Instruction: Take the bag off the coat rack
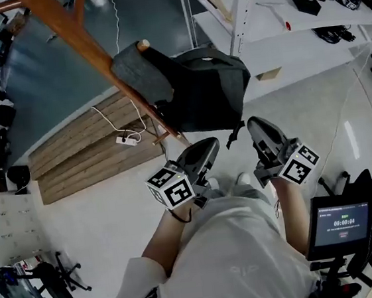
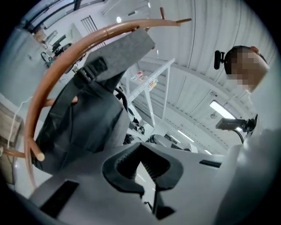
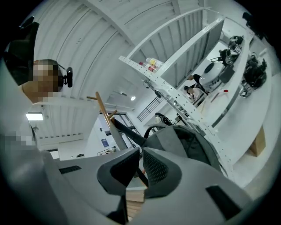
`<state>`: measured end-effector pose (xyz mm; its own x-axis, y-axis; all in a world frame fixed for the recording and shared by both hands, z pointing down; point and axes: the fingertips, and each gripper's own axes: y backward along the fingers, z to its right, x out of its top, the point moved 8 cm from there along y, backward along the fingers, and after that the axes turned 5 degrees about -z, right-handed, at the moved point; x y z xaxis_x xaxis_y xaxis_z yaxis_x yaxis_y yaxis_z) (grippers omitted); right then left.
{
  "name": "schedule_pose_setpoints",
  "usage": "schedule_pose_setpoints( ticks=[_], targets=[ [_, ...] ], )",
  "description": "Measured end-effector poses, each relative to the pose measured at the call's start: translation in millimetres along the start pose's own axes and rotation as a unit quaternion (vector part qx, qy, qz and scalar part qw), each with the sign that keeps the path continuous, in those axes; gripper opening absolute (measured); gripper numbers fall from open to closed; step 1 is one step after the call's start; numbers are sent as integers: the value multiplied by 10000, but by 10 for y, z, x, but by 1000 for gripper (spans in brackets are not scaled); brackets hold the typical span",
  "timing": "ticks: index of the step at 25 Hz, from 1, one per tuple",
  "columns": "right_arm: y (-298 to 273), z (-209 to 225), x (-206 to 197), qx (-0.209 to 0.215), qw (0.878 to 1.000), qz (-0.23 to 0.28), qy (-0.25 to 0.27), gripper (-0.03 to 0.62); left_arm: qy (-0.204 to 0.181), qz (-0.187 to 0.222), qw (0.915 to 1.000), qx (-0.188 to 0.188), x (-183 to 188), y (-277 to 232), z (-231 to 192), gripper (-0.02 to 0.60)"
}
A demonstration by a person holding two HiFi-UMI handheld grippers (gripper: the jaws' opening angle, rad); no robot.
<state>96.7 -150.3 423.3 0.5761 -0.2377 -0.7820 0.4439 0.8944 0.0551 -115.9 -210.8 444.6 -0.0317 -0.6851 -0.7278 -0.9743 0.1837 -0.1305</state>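
We hold both tools just short of the bag — a dark grey backpack hanging by its strap on a peg of the wooden coat rack, at twelve o'clock from our hands. The left gripper sits at seven o'clock of the bag and the right gripper at five o'clock — both with jaws pressed together on nothing.

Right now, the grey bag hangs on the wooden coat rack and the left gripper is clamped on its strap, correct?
No. The grey bag does hang on the wooden coat rack, but the left gripper is shut on nothing. The left gripper view shows its jaws together with nothing between them.
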Motion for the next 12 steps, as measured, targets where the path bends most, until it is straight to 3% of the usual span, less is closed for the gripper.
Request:
schedule_pose_setpoints(
  ticks=[4,6,9,10,12],
  targets=[
    [-408,35,385,46,9938,-455,1016,15,-346,352,9969,617,157,132,17,8],
    [-712,-92,614,-118,9788,-710,1915,17,-542,546,9928,919,314,340,39,8],
    [-1190,-260,901,-204,9328,-1041,3444,33,-711,836,9839,1409,505,589,33,8],
    [-1329,-273,963,-217,9125,-1188,3910,65,-743,921,9805,1568,555,622,22,8],
    [-1573,-277,1009,-317,8657,-1577,4740,70,-840,1069,9729,1873,651,686,18,9]
  ],
)
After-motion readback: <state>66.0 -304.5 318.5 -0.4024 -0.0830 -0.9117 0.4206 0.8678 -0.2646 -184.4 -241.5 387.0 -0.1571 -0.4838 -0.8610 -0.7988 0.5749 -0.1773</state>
